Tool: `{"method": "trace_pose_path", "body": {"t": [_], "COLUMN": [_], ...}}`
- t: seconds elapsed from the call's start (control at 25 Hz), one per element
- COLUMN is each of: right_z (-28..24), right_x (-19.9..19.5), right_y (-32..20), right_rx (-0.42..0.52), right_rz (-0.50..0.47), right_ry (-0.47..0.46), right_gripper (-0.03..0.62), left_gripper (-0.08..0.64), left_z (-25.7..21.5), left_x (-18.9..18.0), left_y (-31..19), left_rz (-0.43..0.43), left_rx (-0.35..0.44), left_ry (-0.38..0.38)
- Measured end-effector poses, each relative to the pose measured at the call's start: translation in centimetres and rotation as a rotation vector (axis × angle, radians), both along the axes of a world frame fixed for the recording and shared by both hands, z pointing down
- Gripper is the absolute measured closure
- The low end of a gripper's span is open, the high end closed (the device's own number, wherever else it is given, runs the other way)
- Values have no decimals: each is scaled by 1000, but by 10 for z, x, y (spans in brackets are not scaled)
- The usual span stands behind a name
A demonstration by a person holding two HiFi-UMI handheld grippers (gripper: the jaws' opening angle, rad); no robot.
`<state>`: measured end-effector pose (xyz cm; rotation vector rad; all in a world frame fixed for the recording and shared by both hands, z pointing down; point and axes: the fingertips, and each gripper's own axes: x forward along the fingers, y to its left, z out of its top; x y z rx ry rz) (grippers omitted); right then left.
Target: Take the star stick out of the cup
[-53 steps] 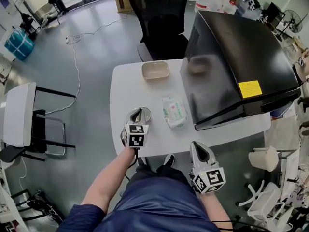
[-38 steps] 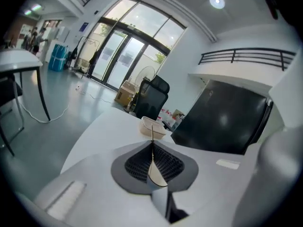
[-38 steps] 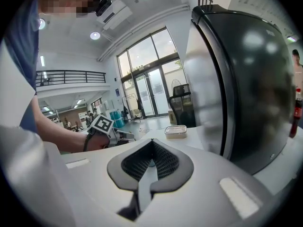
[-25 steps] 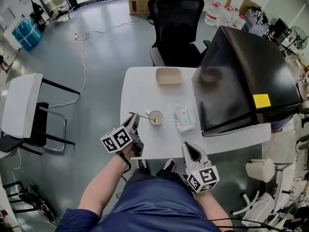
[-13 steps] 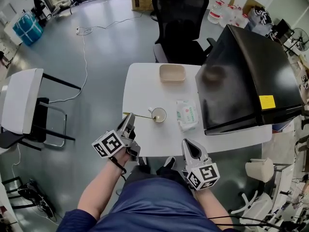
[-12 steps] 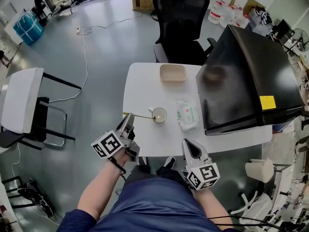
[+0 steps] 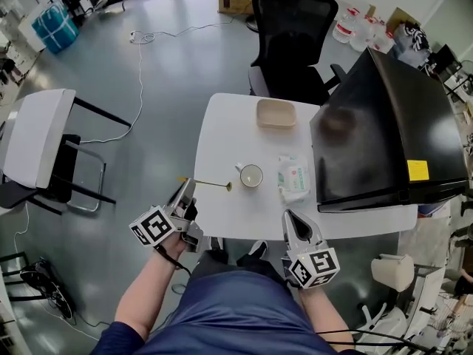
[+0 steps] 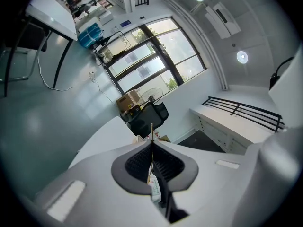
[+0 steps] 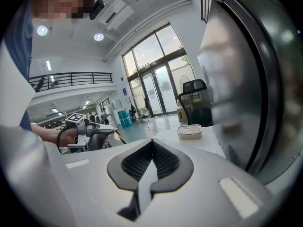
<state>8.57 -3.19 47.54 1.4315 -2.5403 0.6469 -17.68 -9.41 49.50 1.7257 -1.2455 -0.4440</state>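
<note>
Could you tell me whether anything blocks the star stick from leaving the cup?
Nothing visible does: the thin gold star stick, shut in the left gripper, is already outside the small white cup.

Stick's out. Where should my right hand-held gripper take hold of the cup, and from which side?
Probably best to pinch the cup by its near rim wall, one jaw inside, one outside, coming from the near edge of the table. It stands upright and open, its small handle faces far-left, and the wipes pack crowds its right. The right hand-held gripper is shut; open it first.
</note>
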Motion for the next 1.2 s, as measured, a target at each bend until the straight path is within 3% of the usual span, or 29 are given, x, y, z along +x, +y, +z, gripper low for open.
{"method": "trace_pose_path", "body": {"t": [0.24, 0.44, 0.64, 1.2], "right_z": [-3, -4, 0, 9], "right_x": [-3, -4, 2, 25], "right_y": [-6, -7, -3, 9], "right_rx": [-3, -11, -25, -55], "right_rz": [-21, -28, -15, 84], "right_ry": [-8, -11, -7, -18], "right_gripper": [586, 586, 586, 586], "left_gripper": [551, 551, 551, 541], "left_z": [33, 109, 160, 223], "left_x": [-11, -3, 11, 41], "left_y": [15, 31, 39, 3], "left_rz": [13, 94, 162, 197], "left_rx": [-68, -276, -401, -531], "left_ry": [38, 51, 70, 37]}}
